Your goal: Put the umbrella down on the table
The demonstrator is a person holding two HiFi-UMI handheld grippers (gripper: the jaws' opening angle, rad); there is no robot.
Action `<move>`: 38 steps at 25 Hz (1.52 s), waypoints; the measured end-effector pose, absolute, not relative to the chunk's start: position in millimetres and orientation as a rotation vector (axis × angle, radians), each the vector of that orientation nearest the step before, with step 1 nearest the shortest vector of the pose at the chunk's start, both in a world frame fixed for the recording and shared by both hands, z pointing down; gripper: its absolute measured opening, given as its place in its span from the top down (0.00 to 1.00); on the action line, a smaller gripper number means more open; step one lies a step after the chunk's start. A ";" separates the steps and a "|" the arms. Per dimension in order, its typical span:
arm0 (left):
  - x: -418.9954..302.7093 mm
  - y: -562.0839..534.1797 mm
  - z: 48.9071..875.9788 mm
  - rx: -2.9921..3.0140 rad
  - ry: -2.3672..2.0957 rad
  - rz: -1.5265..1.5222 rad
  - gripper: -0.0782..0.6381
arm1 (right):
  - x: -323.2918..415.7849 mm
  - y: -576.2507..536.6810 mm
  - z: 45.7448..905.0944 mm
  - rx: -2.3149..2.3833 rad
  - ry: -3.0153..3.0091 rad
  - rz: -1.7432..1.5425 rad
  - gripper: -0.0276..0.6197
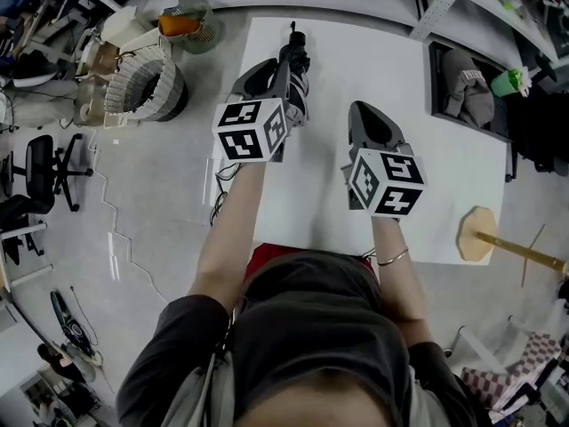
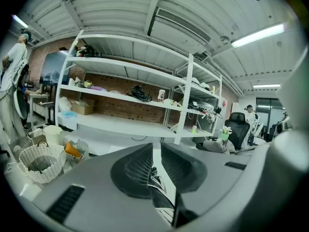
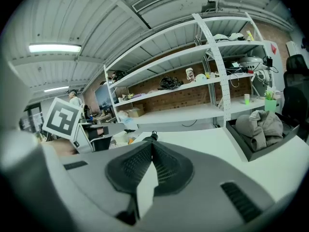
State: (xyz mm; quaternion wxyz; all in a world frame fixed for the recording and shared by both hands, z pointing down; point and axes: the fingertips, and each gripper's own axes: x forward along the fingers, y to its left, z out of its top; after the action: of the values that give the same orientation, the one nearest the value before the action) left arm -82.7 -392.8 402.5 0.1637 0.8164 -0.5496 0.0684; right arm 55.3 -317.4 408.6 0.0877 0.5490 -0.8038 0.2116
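Note:
A folded black umbrella (image 1: 299,71) with white-patterned fabric lies lengthwise over the far part of the white table (image 1: 436,163), its tip (image 1: 292,30) pointing away from me. My left gripper (image 1: 277,68) is at the umbrella's near end. In the left gripper view its jaws (image 2: 157,148) stand almost together, with the umbrella's fabric (image 2: 155,181) pinched low between them. My right gripper (image 1: 361,108) hovers over the table to the right, shut with nothing in it. In the right gripper view the jaws (image 3: 152,145) meet at the tips, and the umbrella's tip (image 3: 154,136) shows just beyond them.
A wicker basket (image 1: 147,85) and a bin with an orange item (image 1: 182,23) stand on the floor left of the table. A dark tray with grey cloth (image 1: 469,85) and a green cup (image 1: 508,80) lie at the right. A wooden stand (image 1: 480,235) sits near the right corner.

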 end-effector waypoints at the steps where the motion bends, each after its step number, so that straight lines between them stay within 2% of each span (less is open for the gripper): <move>1: -85.1 -389.1 398.2 2.335 -1.575 0.188 0.81 | 54.5 -315.3 405.0 1.640 -2.400 0.623 0.93; 12: -101.1 -347.9 357.1 2.423 -1.603 0.112 0.87 | 44.9 -294.0 370.7 1.668 -2.462 0.532 0.93; 38: -135.0 -250.6 313.0 2.510 -1.659 0.016 0.87 | 53.7 -240.3 317.5 1.760 -2.552 0.349 0.93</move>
State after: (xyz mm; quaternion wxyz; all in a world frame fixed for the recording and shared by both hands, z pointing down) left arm -135.0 -250.6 313.0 0.0665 0.8324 -0.5502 0.0053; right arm 53.7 -240.3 317.5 0.0112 0.5641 -0.8180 0.1117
